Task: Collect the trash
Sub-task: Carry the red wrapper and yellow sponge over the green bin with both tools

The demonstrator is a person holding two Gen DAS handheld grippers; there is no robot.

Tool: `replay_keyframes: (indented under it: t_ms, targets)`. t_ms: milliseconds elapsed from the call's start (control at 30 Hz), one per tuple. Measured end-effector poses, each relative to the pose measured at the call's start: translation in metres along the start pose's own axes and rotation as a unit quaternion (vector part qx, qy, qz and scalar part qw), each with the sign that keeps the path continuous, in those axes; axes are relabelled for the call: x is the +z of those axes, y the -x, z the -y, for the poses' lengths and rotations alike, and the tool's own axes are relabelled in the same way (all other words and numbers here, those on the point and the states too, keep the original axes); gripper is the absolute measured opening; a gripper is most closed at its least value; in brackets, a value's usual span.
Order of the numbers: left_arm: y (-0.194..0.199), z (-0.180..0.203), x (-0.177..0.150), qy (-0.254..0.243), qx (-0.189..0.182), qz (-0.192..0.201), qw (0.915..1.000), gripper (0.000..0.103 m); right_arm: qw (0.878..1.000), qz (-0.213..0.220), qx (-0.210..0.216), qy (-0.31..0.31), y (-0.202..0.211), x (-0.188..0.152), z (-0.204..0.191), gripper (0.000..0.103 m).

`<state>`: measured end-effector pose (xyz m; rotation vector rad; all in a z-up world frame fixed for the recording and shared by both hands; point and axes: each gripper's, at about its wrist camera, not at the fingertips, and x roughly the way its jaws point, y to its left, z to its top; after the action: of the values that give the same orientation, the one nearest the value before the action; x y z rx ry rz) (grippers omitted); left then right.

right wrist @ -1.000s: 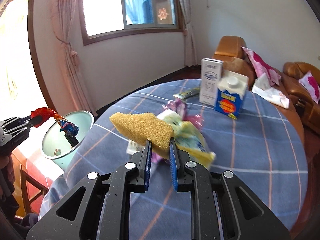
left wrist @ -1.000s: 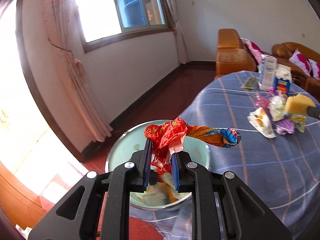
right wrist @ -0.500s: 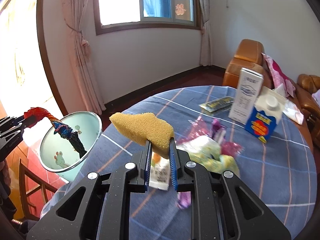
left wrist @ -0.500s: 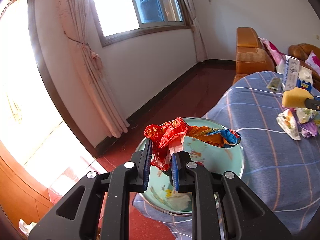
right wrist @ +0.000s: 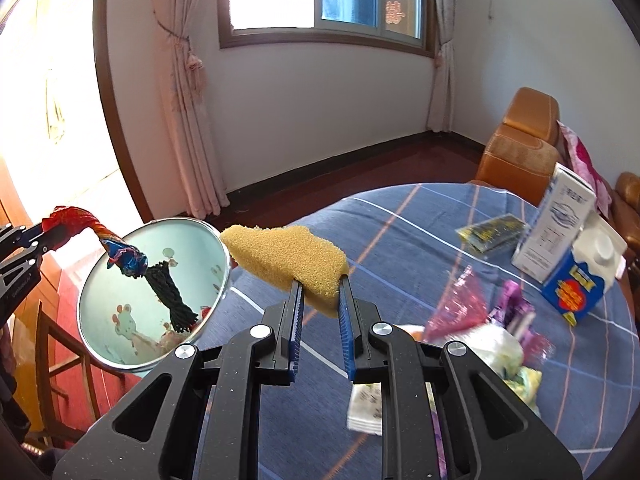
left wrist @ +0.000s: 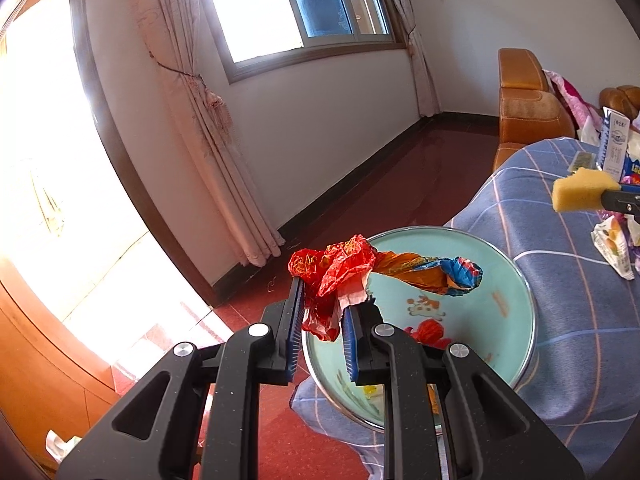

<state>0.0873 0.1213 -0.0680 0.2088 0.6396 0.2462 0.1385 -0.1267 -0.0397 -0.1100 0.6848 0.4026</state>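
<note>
The left gripper (left wrist: pixel 320 312), its 2 blue-padded jaws drawn narrow, clamps the red end of a crumpled red, orange and blue plastic wrapper (left wrist: pixel 360 268) whose twisted tail hangs out over the pale green round bin (left wrist: pixel 520 300) with cartoon prints on its inner wall. Over the last second the left wrist view has swung so that the bin, which sat straight ahead under the jaws, now lies lower right, and the wrapper's blue tip reaches above its opening while the pinched red end sits near the rim. The right gripper (right wrist: pixel 320 312), also narrowed, grips a yellow wedge-shaped sponge (right wrist: pixel 284 256); in its own view the bin (right wrist: pixel 224 264) has grown larger and come closer, and the blue checked tablecloth (right wrist: pixel 420 240) with the white and blue cartons (right wrist: pixel 576 276) and the heap of loose wrappers (right wrist: pixel 492 344) has slid off to the right. That suggests both hands are bringing their loads toward the bin at the table's edge, the left nearly there, the right a little behind. Some scraps already lie in the bottom. The likely next step is opening the left jaws once the whole wrapper is above the opening; several pieces remain on the cloth, so the collecting looks far from finished.
</note>
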Motion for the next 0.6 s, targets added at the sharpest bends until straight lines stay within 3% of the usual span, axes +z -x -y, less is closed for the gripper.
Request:
replay_keyframes:
  t_ms: [600]
  targets:
    - [-0.008,0.0,-0.003,-0.007,0.027,-0.004,0.9996,0.018,0.999,-0.013,0.014,0.037,-0.025,0.008,-0.029,0.017]
